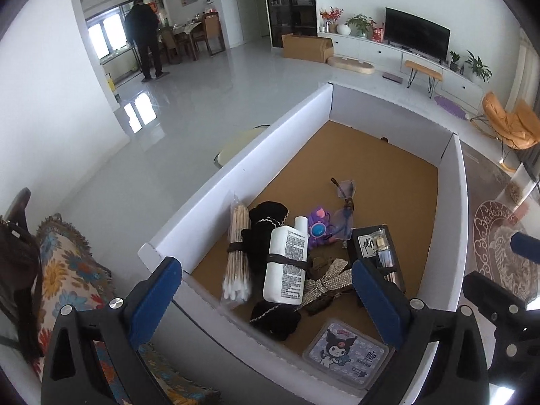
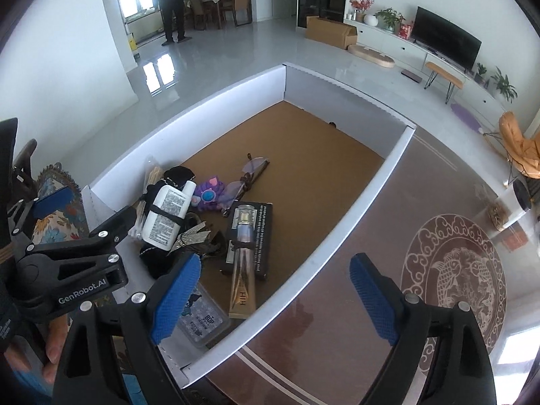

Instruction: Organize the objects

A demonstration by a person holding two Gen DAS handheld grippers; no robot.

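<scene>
Both tongs stand with their blue pads wide apart and nothing between them: the left gripper hangs over the near end of the white-walled box, the right gripper straddles the box's near right wall, one pad inside and one over the patterned rug. All the task's things lie crowded into the near left corner of the cork floor. Nearest, against the near wall, sits the flat cartoon tin, which a descending pad could easily clip or pin. Just beyond it the white lotion bottle lies strapped with a dark band over a black pouch, touching the rhinestone bow; a grab at the bottle would likely drag the pouch and bow along, since the band seems to tie them. The bag of cotton swabs rests along the left wall, thin and slippery, apt to slide out of a grip. To the right, a clear tube is banded onto a black box and overhangs it toward the near wall, so it may tip. Farther in lie the purple toy and the eyeglasses, whose lenses could be crushed, while the far half stays bare
</scene>
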